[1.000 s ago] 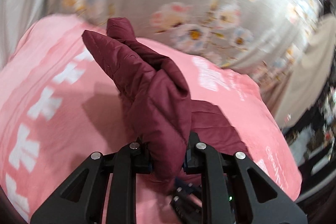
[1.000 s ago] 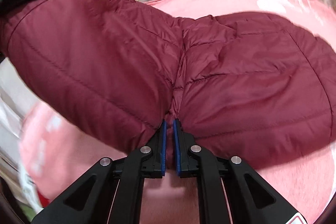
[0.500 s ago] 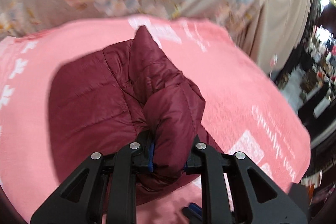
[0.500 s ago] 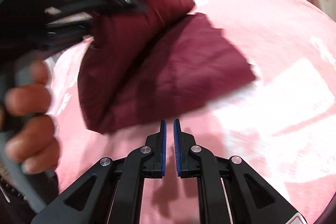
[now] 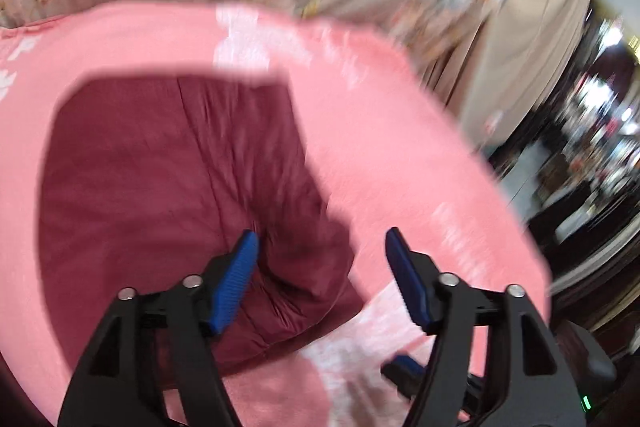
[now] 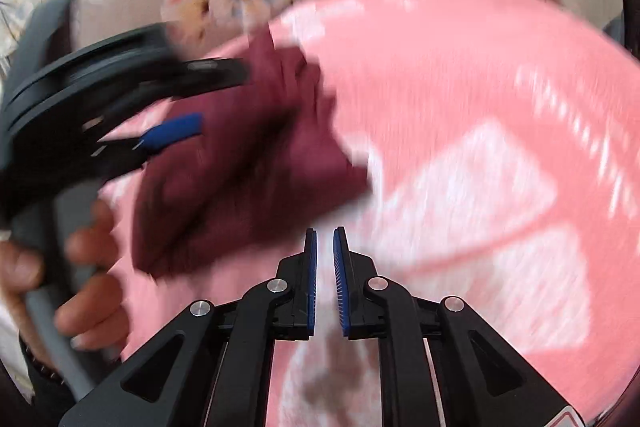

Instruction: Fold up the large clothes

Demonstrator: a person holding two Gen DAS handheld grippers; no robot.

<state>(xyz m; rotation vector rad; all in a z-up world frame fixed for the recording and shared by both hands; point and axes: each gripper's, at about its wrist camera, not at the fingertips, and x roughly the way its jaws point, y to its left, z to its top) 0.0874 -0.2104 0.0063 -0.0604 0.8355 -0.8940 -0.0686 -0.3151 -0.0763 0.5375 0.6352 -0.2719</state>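
Maroon quilted puffer jacket (image 5: 168, 195) lies folded in a compact bundle on the pink fleece blanket (image 5: 400, 155); half a second ago a lifted fold was pinched in the left gripper (image 5: 320, 251), now that fold is dropped onto the bundle. Judgement: this fold is laid, release under way. Left jaws opening wide, nothing pressed between the pads, jacket just below them. Right gripper (image 6: 325, 259) sits near the jacket's edge, jaws opening from a narrow gap, holding nothing.
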